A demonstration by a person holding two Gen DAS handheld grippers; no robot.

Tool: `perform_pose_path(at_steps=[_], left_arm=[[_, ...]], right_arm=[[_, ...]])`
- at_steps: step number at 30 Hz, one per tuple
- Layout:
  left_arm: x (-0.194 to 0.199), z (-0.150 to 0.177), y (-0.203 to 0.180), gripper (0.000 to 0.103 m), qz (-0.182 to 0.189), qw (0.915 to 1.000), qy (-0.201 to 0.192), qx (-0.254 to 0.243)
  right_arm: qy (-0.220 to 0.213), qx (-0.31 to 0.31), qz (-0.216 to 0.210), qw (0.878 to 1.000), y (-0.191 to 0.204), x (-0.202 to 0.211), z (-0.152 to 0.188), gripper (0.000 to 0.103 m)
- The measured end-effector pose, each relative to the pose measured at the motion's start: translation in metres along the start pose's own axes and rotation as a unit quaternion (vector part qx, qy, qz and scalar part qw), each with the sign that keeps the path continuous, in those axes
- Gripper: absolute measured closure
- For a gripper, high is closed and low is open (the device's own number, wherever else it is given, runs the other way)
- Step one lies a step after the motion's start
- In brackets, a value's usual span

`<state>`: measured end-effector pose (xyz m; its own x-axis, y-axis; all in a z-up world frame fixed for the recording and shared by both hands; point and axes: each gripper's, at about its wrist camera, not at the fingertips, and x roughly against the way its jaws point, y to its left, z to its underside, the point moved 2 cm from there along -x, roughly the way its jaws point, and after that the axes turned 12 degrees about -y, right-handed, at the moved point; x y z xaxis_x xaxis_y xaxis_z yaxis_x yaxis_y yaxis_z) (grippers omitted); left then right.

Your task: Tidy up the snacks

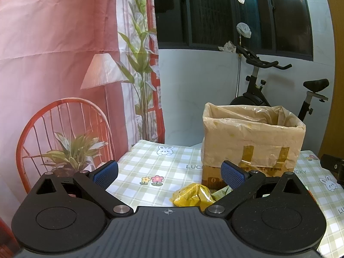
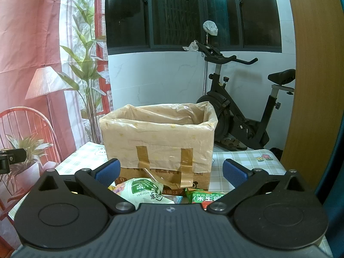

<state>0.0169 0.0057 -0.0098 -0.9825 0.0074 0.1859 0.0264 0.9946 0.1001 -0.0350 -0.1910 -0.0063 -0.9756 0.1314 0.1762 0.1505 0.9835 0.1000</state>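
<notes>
Left gripper (image 1: 169, 173), right gripper (image 2: 171, 172) agape; one box (image 2: 159, 137); perhaps three snack packets.

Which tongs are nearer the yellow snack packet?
Left. The left tongs hang open just above the yellow snack packet; the right tongs are open over other snacks, where it isn't visible.

exercise bike (image 2: 238, 116), printed backdrop (image 1: 64, 64), dark window (image 2: 193, 10), checked tablecloth (image 1: 150, 163)

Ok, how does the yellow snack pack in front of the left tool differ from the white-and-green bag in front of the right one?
The yellow snack pack is plain glossy foil, crumpled and lumpy; the white-and-green bag is printed with text and looks puffier. Both lie on the checked tablecloth before the lined cardboard box, ungrasped.
</notes>
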Motion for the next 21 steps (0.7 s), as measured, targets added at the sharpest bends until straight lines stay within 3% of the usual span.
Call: perform_pose_path(at_steps=[21], left_arm=[[-0.0026,0.0051,0.0031,0.001,0.002,0.9999,0.008,0.008]], right_arm=[[0.001,0.000,0.000,1.000,0.0002,-0.0016,0.0012,0.000]])
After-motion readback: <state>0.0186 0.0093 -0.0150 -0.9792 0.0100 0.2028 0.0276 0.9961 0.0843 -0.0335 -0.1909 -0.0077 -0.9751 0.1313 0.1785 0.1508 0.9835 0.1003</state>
